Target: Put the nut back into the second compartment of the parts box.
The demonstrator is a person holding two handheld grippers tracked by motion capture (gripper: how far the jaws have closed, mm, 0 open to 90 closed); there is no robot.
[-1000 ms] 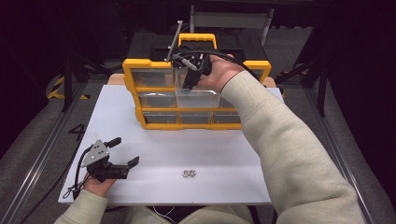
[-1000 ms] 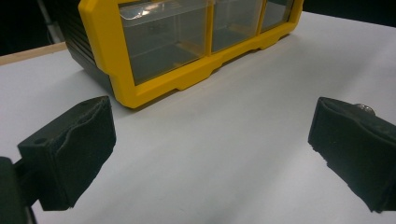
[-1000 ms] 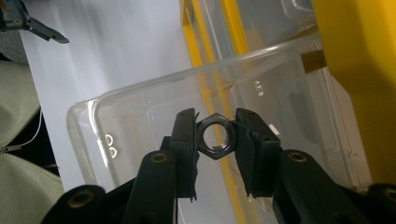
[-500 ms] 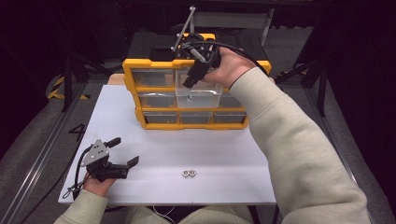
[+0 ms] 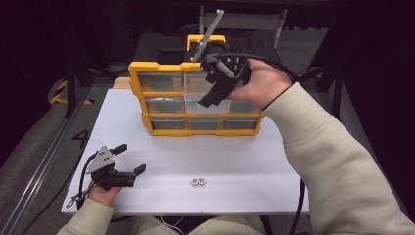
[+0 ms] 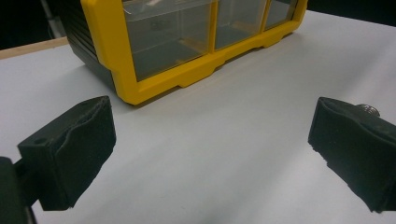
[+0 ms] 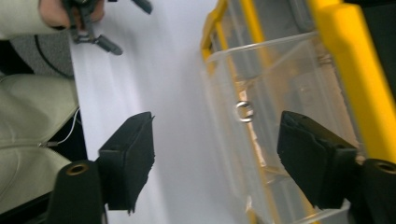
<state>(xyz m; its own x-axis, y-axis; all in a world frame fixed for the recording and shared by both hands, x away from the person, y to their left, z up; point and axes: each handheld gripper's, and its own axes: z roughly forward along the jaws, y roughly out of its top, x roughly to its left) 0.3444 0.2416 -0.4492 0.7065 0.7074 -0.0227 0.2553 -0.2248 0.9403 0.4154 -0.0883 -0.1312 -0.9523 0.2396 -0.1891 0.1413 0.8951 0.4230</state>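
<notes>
Up at the far side of the white table (image 5: 235,156), the right gripper (image 5: 215,93) hangs in front of the yellow-framed plastic organiser with clear drawers (image 5: 161,105), held by the person's right hand (image 5: 262,83) at the end of a cream sleeve. Its jaws have just been opening and now stand spread, with nothing between the pads. In the right gripper view the two black jaws frame a pulled-out clear plastic drawer (image 7: 280,93), and a small silver metal nut (image 7: 244,111) lies on the floor of that drawer, in the gap between the jaws but apart from both of them. In the high view this open drawer (image 5: 210,105) sits in the middle row of the organiser, just below the gripper's tips. Down at the near left corner of the table the left gripper (image 5: 128,164) rests low over the surface in the person's left hand (image 5: 100,192), its jaws wide apart and empty. Two more small silver nuts (image 5: 197,182) lie side by side on the bare table near the front edge, well apart from both grippers.
</notes>
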